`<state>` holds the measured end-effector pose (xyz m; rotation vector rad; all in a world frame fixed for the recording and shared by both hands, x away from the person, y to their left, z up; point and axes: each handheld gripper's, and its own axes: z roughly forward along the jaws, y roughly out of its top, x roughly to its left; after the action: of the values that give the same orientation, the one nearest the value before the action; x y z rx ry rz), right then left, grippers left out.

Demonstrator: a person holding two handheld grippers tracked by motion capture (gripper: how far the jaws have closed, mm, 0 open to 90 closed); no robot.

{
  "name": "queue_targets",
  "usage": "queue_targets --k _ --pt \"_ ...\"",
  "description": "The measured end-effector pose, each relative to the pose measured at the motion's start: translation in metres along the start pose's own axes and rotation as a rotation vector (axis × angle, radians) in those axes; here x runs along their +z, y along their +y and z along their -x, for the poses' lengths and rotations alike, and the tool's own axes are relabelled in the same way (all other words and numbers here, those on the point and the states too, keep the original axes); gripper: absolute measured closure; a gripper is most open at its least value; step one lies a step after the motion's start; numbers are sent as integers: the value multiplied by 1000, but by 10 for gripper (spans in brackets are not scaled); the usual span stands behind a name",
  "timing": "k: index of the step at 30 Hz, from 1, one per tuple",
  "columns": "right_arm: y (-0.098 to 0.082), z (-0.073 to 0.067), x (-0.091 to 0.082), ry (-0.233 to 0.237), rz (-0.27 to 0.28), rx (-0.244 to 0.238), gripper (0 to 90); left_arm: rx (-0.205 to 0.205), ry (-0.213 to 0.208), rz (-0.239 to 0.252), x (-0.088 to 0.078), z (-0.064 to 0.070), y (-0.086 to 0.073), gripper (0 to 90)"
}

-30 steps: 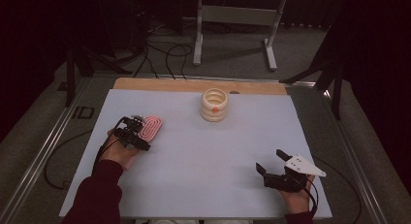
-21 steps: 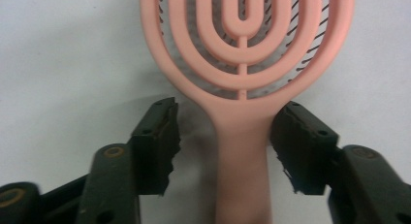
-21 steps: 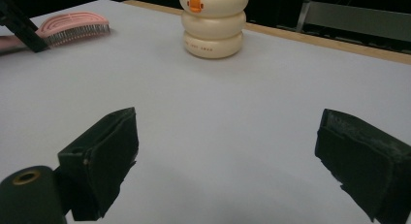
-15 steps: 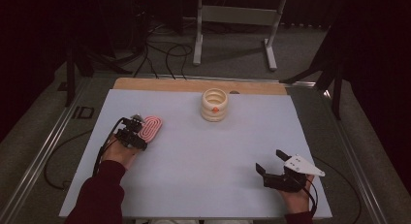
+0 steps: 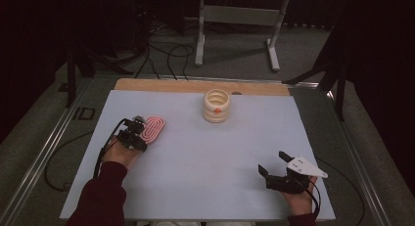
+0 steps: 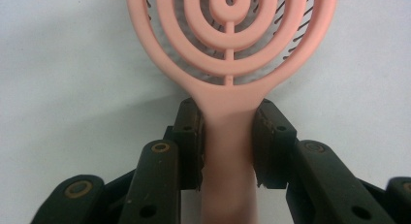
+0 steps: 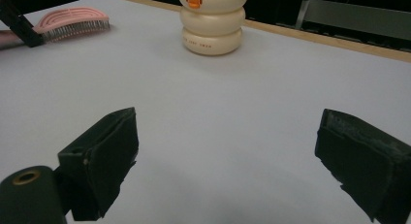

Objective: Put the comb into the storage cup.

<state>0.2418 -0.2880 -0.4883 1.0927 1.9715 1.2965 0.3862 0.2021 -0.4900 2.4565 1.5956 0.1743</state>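
Note:
A pink hairbrush (image 5: 152,129) with a slotted oval head lies bristles down on the white table (image 5: 195,157) at the left. My left gripper (image 5: 139,133) has just been closing, and its pads now press both sides of the brush handle (image 6: 228,136). At the back centre stands a cream ringed holder (image 5: 217,105) with an orange mark on top. My right gripper (image 5: 275,163) rests near the front right edge, jaws wide apart with nothing between them. The right gripper view has the pink hairbrush (image 7: 72,21) far left and the cream ringed holder (image 7: 212,20) ahead.
A wooden strip (image 5: 195,86) runs along the table's far edge. Beyond it, on the floor, are a metal stand (image 5: 235,20) and cables (image 5: 166,55). Metal rails (image 5: 44,157) flank the table.
The left gripper's jaws have come together on the brush handle. Neither hand has shifted, and the right gripper is unchanged.

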Motion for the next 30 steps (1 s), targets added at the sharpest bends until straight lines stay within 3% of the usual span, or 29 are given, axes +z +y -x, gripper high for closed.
queue_targets --k 14,27,30 --pt "0 0 0 1 -2 -3 84 4 3 45 -2 -1 -2 698" --pt "0 0 0 3 -5 -3 84 11 -20 127 -16 0 -6 699" --pt "0 0 1 3 -4 -3 84 19 -9 153 -20 2 -8 698"
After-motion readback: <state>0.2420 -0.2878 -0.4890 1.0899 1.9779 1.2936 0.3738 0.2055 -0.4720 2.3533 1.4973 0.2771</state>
